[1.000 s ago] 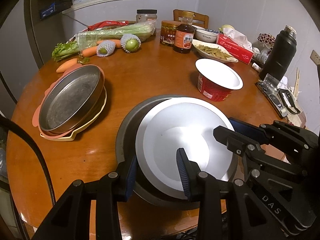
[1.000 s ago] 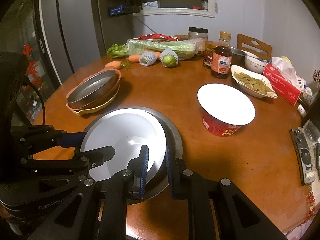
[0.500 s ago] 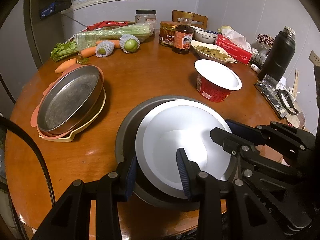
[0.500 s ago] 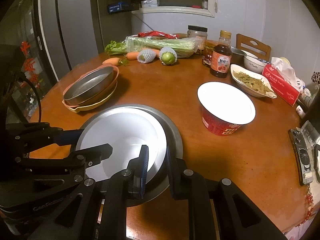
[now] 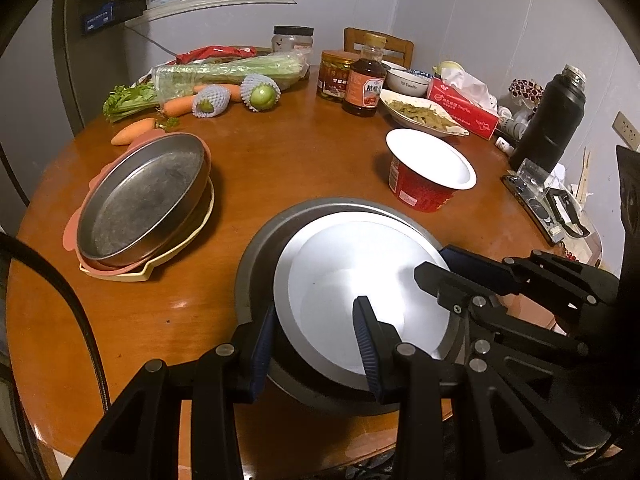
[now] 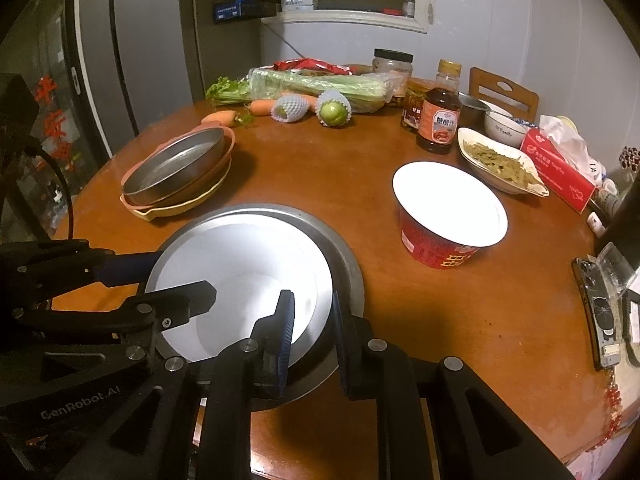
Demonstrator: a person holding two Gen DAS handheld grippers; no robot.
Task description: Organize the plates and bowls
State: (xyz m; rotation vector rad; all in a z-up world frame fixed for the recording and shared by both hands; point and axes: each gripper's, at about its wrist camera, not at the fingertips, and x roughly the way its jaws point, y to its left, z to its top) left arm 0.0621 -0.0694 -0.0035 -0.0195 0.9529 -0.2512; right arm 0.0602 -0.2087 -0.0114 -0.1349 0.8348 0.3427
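Observation:
A white bowl (image 5: 360,280) sits nested in a silver bowl (image 5: 286,264), which sits in a large grey metal pan (image 5: 256,248) at the table's near edge. My left gripper (image 5: 314,344) is open, its jaws straddling the near rims of the bowls. My right gripper (image 6: 312,320) has its jaws closed on the right rims of the white bowl (image 6: 240,264) and silver bowl (image 6: 324,276). A stack of a metal pan (image 5: 144,200) on pink and cream plates (image 5: 120,272) lies at the left.
A red instant-noodle cup (image 5: 428,176) stands right of the bowls. At the back are celery (image 5: 224,72), carrots, netted fruit, jars, a sauce bottle (image 5: 364,84), a dish of food and a tissue box. A black flask (image 5: 552,116) and phone stand sit at the right edge.
Both views have risen and tilted slightly; the bowls sit a little higher in the pan at the right side. The jaws keep the same spacing.

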